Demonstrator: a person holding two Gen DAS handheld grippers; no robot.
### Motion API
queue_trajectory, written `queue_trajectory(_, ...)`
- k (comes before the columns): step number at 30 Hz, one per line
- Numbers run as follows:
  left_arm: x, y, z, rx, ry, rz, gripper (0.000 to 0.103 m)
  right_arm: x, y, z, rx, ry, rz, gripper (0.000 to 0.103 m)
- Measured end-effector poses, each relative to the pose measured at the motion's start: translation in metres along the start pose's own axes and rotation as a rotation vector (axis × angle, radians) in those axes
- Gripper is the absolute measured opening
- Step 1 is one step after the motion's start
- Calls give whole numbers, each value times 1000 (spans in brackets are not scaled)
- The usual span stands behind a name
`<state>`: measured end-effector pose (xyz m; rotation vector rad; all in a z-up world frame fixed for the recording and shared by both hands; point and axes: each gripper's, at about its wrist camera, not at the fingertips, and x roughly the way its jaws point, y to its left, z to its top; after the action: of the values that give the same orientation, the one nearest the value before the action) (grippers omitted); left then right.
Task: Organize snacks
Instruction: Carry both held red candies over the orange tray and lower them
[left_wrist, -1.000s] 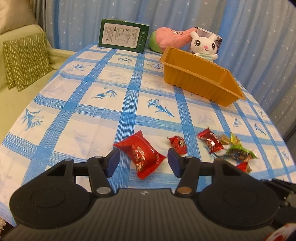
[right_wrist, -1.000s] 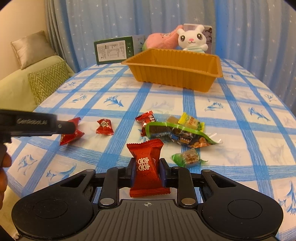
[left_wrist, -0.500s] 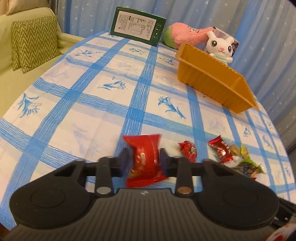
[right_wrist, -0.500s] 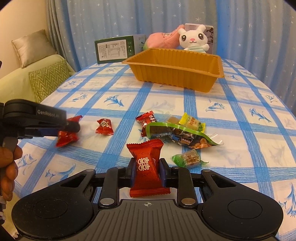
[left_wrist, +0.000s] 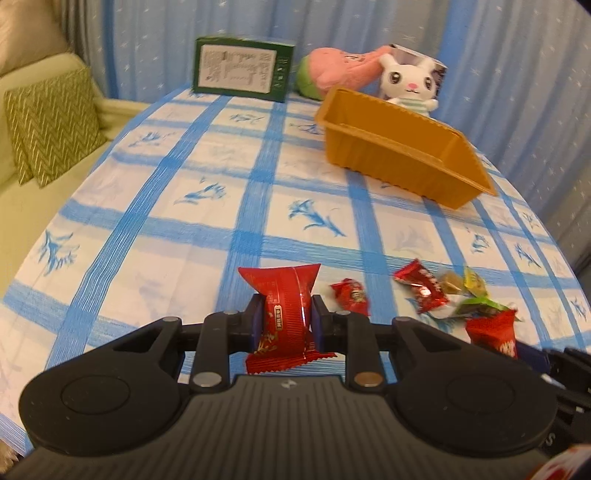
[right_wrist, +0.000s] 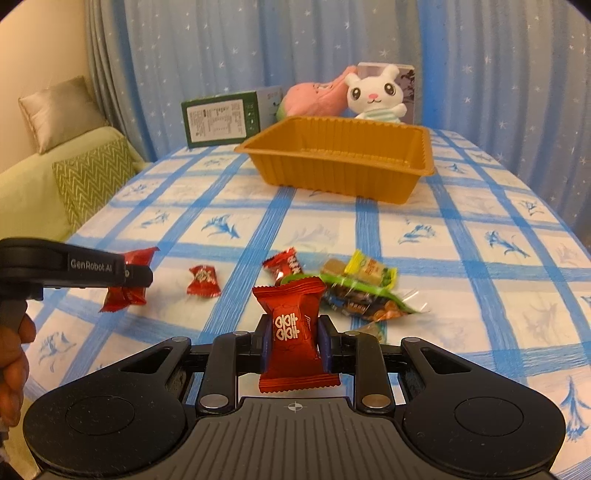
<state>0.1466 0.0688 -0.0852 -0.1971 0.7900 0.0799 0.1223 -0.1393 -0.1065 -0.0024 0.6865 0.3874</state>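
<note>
Clamping one red foil snack packet (left_wrist: 284, 310) in the left gripper (left_wrist: 284, 323) and another (right_wrist: 291, 332) in the right gripper (right_wrist: 291, 349), both are held lifted for transfer to the far orange plastic tray (right_wrist: 343, 162).

I count two grippers, each clamping one red snack packet (right_wrist: 291, 332) (left_wrist: 286, 314). One orange tray (right_wrist: 343, 162). Two small red candies (right_wrist: 203, 280) (right_wrist: 282, 263) loose on the bench, plus a mixed wrapper heap (right_wrist: 360, 291) I can't count. Two plush toys (right_wrist: 376, 94) (right_wrist: 314, 98), one green box (right_wrist: 221, 123).

Table w/ blue-check cloth (right_wrist: 461, 236): orange tray (right_wrist: 343, 173), green box (right_wrist: 218, 123), loose candies (right_wrist: 203, 280).
</note>
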Motion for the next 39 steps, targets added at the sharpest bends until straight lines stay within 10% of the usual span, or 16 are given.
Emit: queue_trajectory(39, 35, -89, 140, 267, -86, -196, 23, 31, -91, 157, 78, -107, -30, 26)
